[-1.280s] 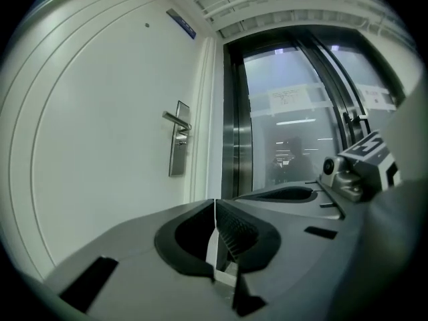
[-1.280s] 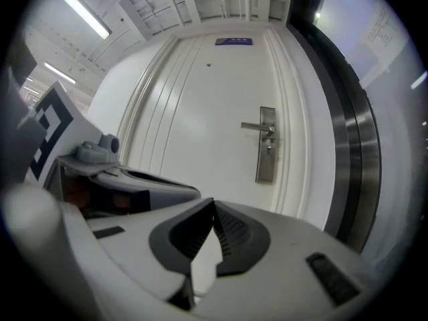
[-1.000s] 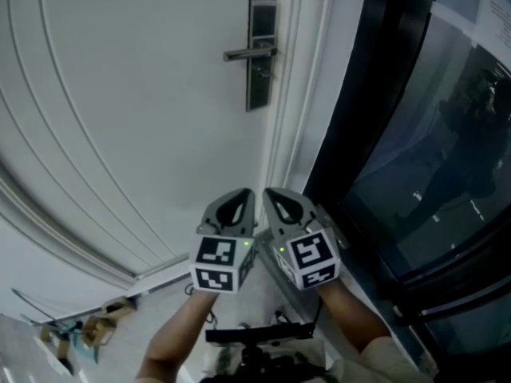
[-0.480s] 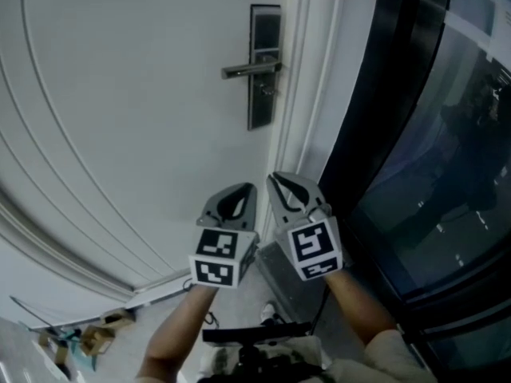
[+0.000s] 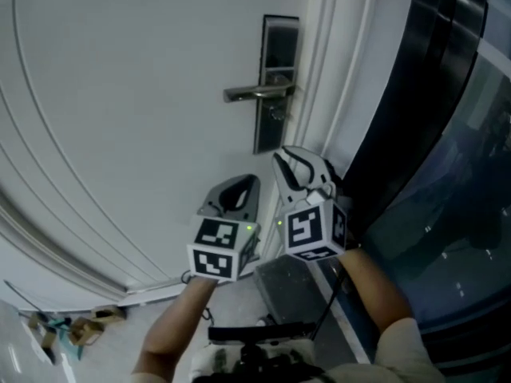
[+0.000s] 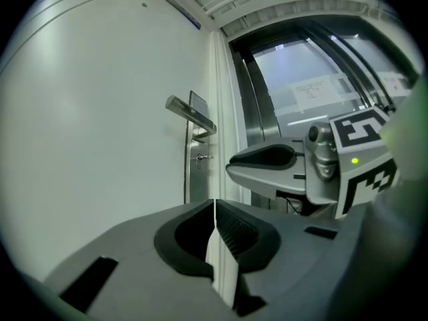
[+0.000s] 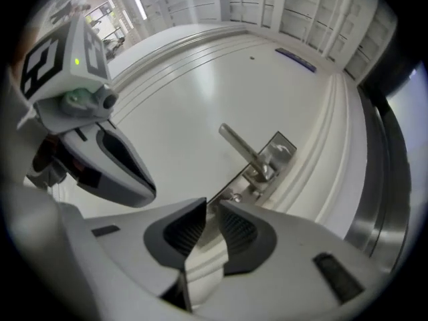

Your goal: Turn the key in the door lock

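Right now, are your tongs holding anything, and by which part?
Nothing is held. The left tongs are shut empty; the right tongs have just been opening, nothing between them.

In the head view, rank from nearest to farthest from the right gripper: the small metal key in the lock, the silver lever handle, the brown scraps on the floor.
1. Small metal key, just above the right gripper.
2. Silver lever handle, above the key.
3. Brown scraps, far lower left.

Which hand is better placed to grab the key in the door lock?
Right. The right hand-held gripper sits closer to the key, its jaws just opening with nothing between them; the left hand-held gripper is shut and farther back.
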### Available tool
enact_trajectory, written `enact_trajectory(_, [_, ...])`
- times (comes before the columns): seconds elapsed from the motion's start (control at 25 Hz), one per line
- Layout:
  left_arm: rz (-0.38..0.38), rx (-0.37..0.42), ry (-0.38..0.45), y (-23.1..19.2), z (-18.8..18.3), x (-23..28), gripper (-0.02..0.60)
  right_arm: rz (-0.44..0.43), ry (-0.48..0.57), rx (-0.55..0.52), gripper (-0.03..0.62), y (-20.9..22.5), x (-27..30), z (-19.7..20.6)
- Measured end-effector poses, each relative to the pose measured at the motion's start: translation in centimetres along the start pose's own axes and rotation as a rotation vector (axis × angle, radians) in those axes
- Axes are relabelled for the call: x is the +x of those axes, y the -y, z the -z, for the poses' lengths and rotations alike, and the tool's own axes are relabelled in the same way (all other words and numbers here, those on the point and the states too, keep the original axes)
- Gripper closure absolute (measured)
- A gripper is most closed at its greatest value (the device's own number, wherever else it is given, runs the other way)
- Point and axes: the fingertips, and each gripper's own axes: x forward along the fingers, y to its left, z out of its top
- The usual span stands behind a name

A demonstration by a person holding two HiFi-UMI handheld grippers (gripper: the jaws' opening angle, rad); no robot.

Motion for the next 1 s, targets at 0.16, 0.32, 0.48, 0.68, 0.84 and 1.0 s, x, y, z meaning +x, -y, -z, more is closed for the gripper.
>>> enact_trajectory(0.16, [-0.024, 0.005, -0.003, -0.4, -0.3, 1.7, 0.561, 0.041, -0.019, -0.210, 0.514, 2.4, 2.8, -0.3])
enact_trajectory(0.32, [-0.054, 0.010, -0.003, -0.7, -0.5, 2.8, 0.561, 0.033, -0.043, -0.352, 0.503, 3.2, 5.4, 0.0])
enact_trajectory(0.48, [-0.089, 0.011, -0.003, -1.0, -0.7, 3.7, 0.561, 0.014, -0.058, -0.418, 0.503, 3.6, 6.8, 1.0])
enact_trajectory(0.68, [-0.124, -0.002, -0.001, -1.7, -0.9, 4.7, 0.561, -0.019, -0.053, -0.481, 0.530, 3.3, 7.9, 1.5])
enact_trajectory(0.84, [-0.127, 0.011, -0.014, -2.1, -0.7, 5.3, 0.561, -0.019, -0.039, -0.372, 0.577, 4.0, 8.1, 1.3])
enact_trajectory(1.0, [-0.111, 0.004, -0.022, -2.8, -0.6, 5.4, 0.561, -0.036, -0.024, -0.130, 0.577, 4.3, 8.3, 1.4])
